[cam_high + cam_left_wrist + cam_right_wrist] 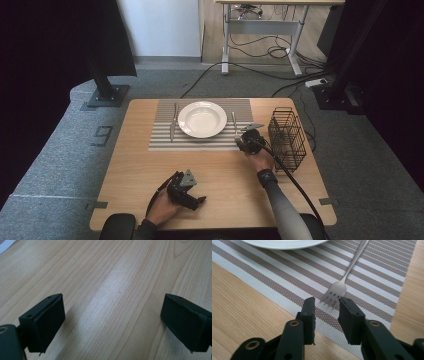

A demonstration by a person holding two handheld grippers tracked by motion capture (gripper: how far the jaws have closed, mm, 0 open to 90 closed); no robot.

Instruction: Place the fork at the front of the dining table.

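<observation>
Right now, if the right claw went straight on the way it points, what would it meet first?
The fork. Its tines lie on the striped placemat just ahead of the open right claw, roughly in line with the gap between its jaws. The plate sits further on and off to one side.
</observation>
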